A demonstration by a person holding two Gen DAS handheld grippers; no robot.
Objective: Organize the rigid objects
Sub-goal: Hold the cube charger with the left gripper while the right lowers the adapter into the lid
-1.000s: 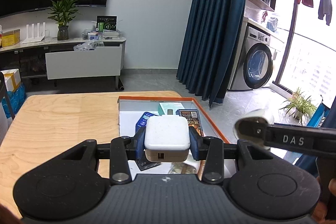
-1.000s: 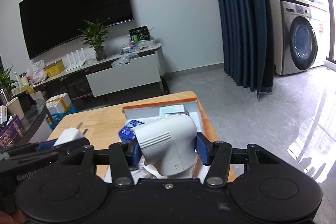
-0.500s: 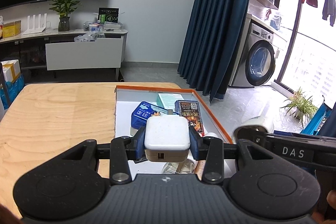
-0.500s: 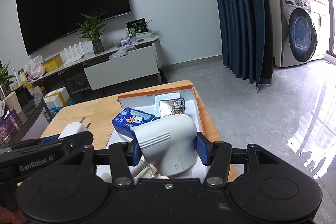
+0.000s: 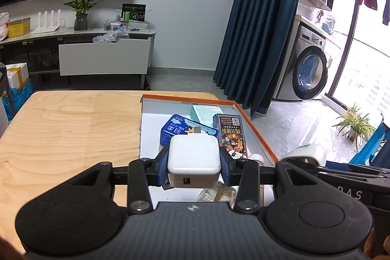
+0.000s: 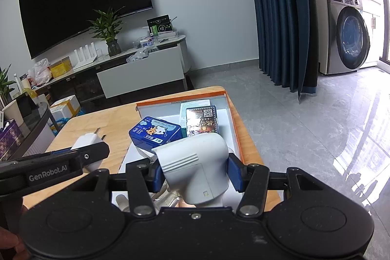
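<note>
Both grippers loaded above the orange-rimmed box point(image 5: 256, 130).
We see more box than before; left gripper point(image 5: 194, 163) clamps the charger point(image 5: 193, 157), right gripper point(image 6: 195, 173) the white device point(image 6: 197, 162).

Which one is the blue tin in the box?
Find the orange-rimmed box on the wooden table. The blue tin sits near its left side, beside a dark card pack. Only it is rounded and bright blue with cartoon pictures.

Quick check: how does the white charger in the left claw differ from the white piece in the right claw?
The white charger is a flat rounded square with a USB port facing the camera and metal prongs; the white piece is a bulkier elbow shape with ribbed lines. The charger sits level in the left claw; the piece is tilted in the right claw. Both are white plastic, clamped between blue pads.
</note>
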